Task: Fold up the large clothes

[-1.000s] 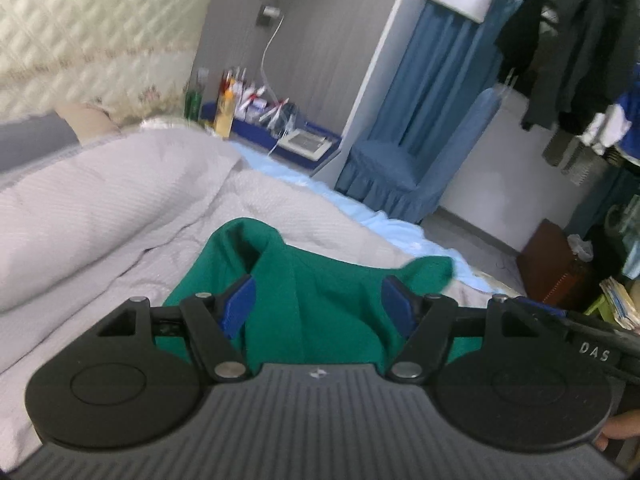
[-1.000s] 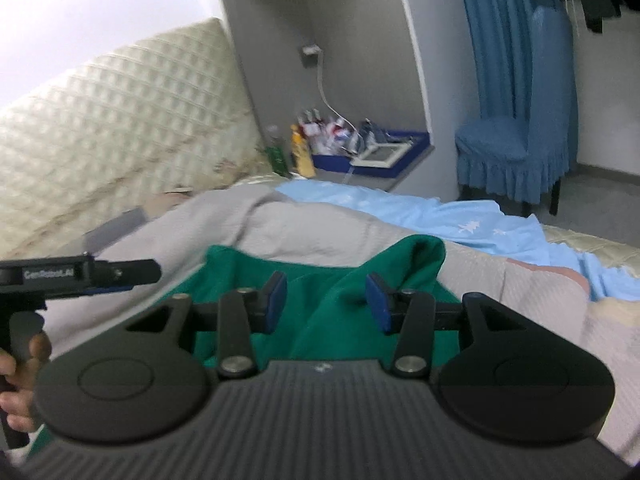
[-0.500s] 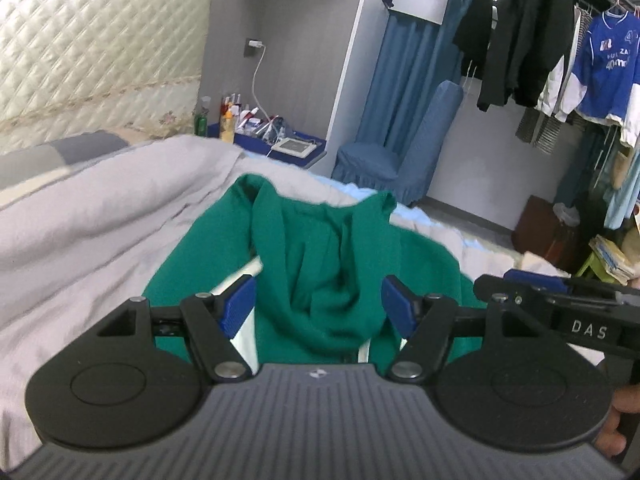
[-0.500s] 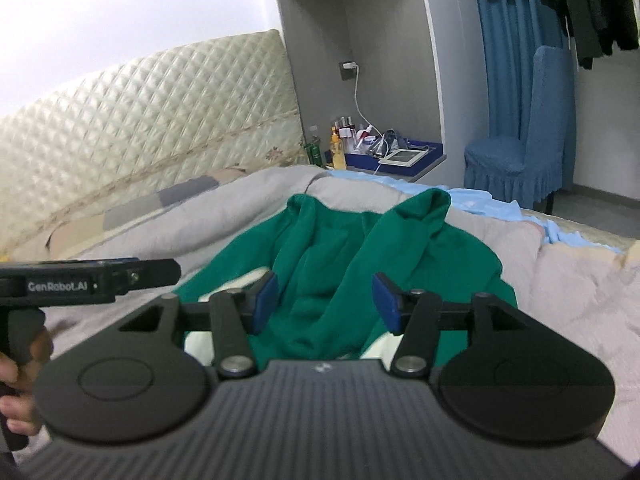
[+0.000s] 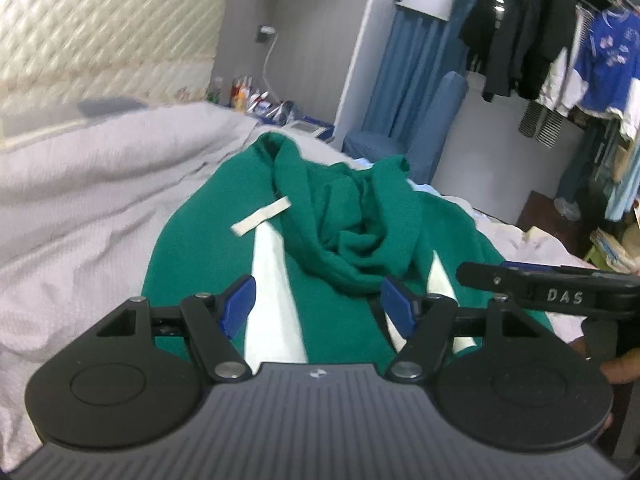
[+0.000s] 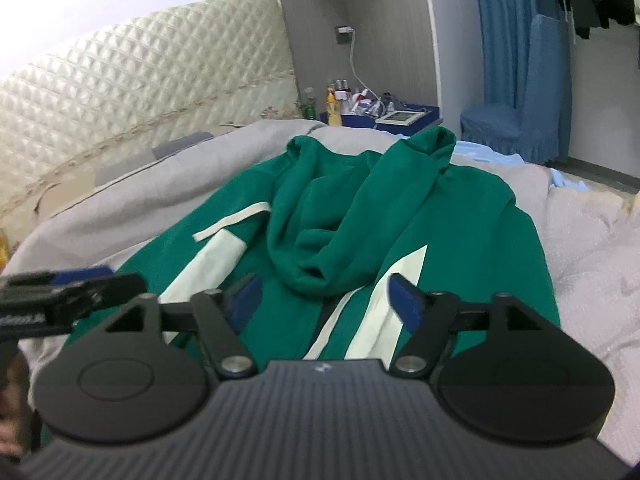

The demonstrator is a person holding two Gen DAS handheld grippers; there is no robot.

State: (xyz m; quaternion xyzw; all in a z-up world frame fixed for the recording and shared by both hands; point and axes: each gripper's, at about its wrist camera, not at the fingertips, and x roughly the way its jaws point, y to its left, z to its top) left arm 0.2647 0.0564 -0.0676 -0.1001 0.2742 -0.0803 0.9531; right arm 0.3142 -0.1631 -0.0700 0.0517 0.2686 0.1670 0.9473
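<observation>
Green hoodie (image 5: 352, 236) (image 6: 360, 216) with white stripes lies spread on bed, straight ahead of both tools, hood bunched in middle. Left hand-held gripper (image 5: 318, 306) fingers apart, holding nothing, above near edge of hoodie. Right hand-held gripper (image 6: 326, 300) likewise apart, holding nothing. Grey quilt (image 5: 92, 184) beneath. Blue chair (image 6: 516, 120) beyond bed, clothes rack (image 5: 560, 48) further right.

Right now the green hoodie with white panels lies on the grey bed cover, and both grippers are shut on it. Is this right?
Not quite. The green hoodie lies on the grey bed cover, but both wrist views show the left gripper and right gripper open above it, holding nothing.
</observation>
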